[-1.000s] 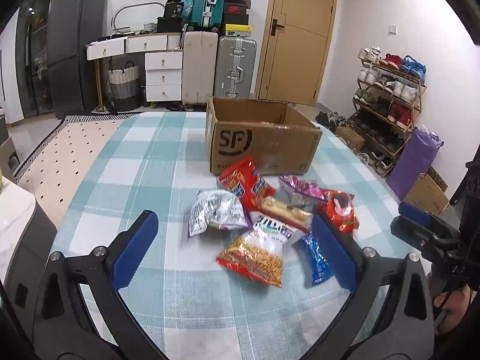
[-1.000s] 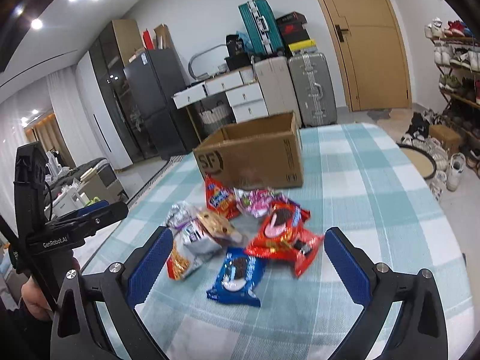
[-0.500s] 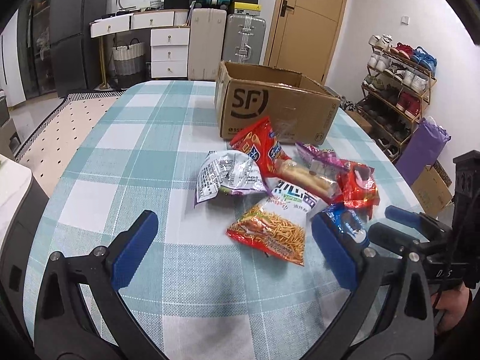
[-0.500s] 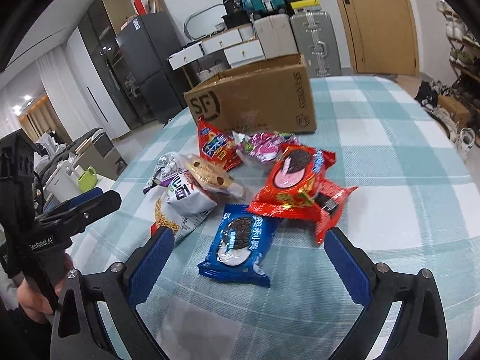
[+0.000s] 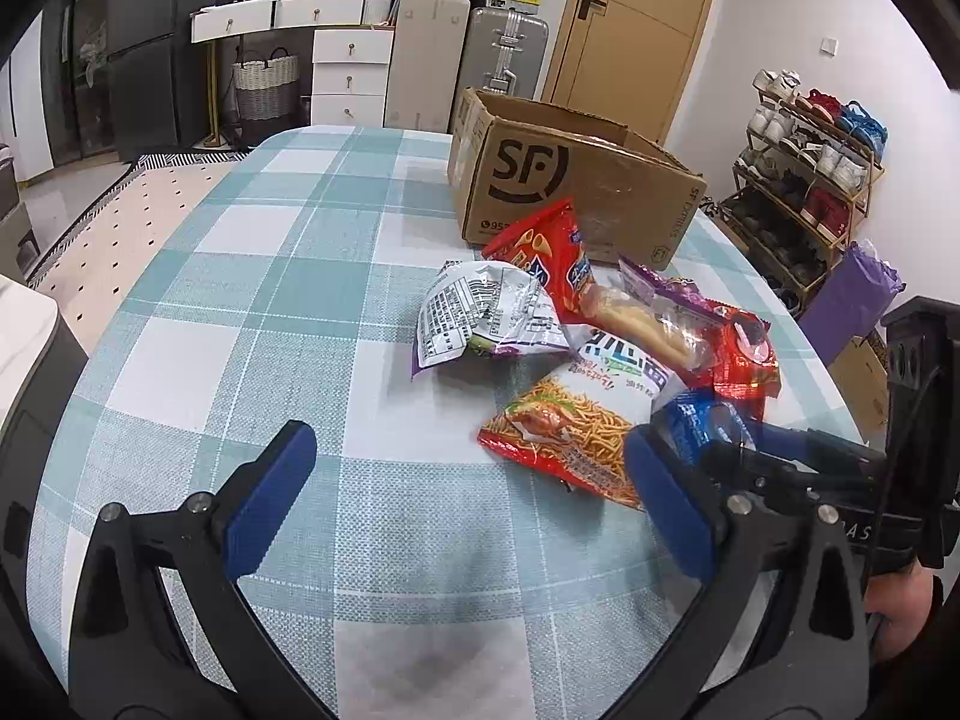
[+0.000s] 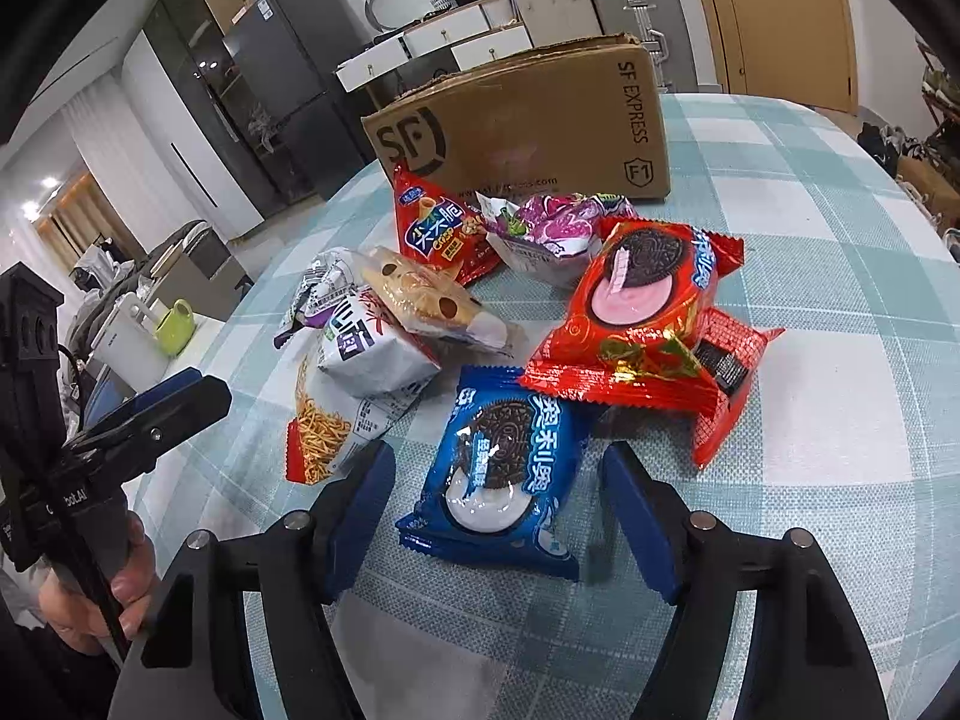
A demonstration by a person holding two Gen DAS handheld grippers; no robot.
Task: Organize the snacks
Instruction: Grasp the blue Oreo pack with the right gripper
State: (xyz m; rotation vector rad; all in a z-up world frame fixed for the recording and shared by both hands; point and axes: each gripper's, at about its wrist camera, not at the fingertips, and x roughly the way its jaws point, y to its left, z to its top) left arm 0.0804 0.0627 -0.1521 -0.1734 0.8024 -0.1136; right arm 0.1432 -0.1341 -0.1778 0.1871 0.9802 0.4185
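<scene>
Dropped closer over the last second, right claw [image 6: 498, 507] now half-open astride the blue Oreo pack [image 6: 501, 468] flat on the worktop [image 6: 840, 420], gripping nothing; left claw [image 5: 468, 498] wide, empty; risks pinching slippery film and snagging the red Oreo pack [image 6: 636, 324] overlapping it.

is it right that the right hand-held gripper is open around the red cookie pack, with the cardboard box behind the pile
Not quite: in the right wrist view the right hand-held gripper is open around the blue cookie pack, not the red one. The brown cardboard box does stand behind the pile.
</scene>
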